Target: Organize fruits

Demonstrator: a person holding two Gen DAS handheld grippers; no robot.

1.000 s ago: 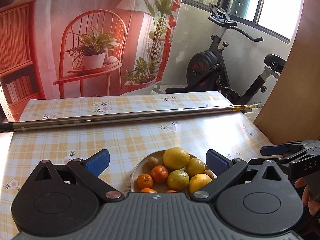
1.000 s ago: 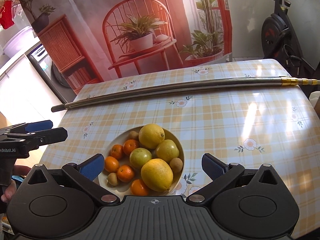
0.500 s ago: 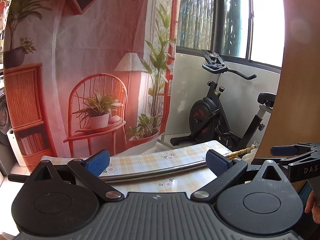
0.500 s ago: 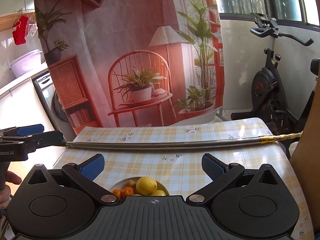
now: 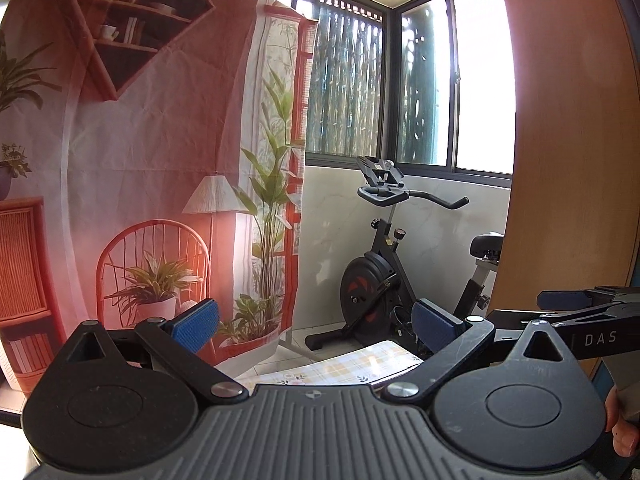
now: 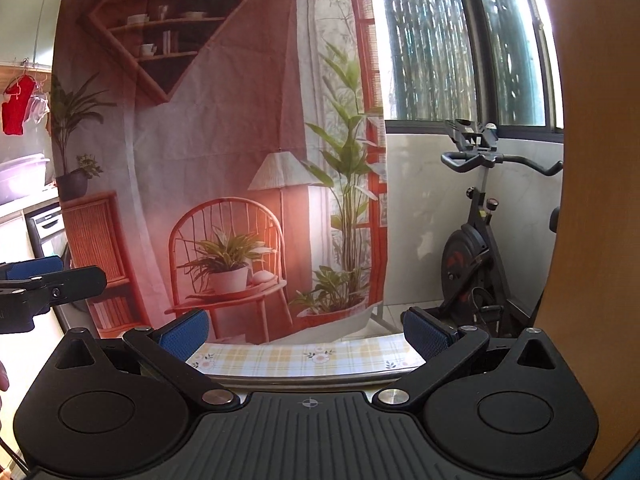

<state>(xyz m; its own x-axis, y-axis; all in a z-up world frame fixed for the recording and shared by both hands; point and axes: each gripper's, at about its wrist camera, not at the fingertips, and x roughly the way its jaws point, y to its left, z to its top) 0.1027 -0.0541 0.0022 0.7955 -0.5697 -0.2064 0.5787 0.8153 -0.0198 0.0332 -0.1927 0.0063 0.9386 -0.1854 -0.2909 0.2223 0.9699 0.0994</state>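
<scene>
Both hand-held grippers level, spread wide.

Both wrist views face level past the table's far edge; both share backdrop and bike.

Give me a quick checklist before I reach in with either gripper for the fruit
1. Left gripper open: ok, nothing between its fingers.
2. Right gripper open: ok, nothing between its fingers.
3. Fruit in view: not ok, neither wrist camera shows any.
4. Table in view: only its far edge shows, so tilt both cameras down.
5. Grippers apart from each other: ok, the right gripper sits off to the side in the left wrist view.
6. Path to the fruit: cannot tell.
</scene>
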